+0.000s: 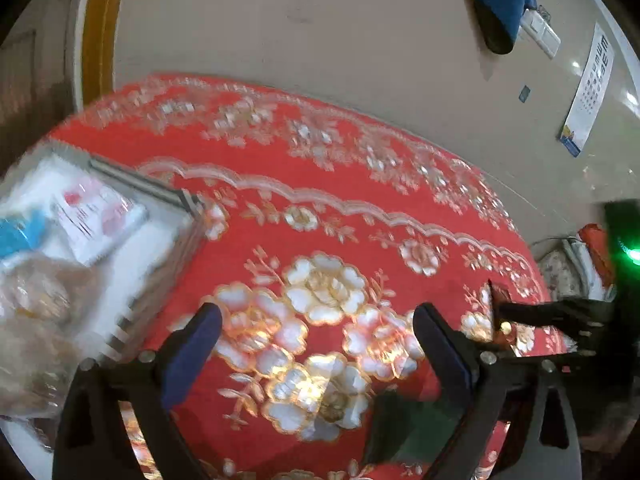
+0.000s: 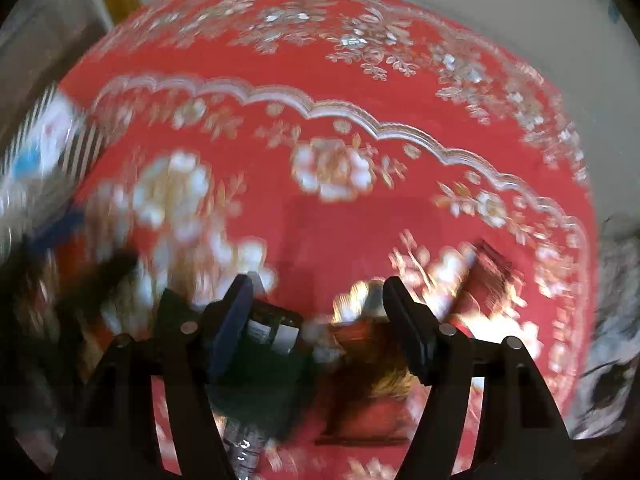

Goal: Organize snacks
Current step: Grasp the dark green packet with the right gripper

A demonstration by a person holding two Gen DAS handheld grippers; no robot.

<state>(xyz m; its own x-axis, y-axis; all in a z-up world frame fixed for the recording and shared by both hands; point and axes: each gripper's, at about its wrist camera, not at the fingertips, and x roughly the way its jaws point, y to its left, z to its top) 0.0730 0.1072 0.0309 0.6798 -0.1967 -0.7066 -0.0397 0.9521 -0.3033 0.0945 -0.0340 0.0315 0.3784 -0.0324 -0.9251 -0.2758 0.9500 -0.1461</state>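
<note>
A round table under a red flowered cloth [image 1: 248,148] fills both views. A white slatted basket [image 1: 160,240] stands at the left with snack packets [image 1: 96,216] and a clear bag of baked goods [image 1: 36,300] in it. My left gripper [image 1: 316,336] is open and empty over the cloth, right of the basket. A dark green packet [image 1: 416,428] lies under it. My right gripper [image 2: 318,300] is open above a dark packet [image 2: 272,332] and a red-brown packet [image 2: 368,380]; the view is blurred. The right gripper also shows in the left wrist view [image 1: 496,320], over a small red packet. The basket shows at the left edge of the right wrist view [image 2: 60,140].
The far table edge [image 1: 400,116] meets a beige floor. A blue and black object [image 1: 500,0] and a white paper sheet [image 1: 588,92] lie on the floor. Another red packet [image 2: 492,272] lies right of the right gripper. A patterned seat [image 1: 560,272] stands at the right.
</note>
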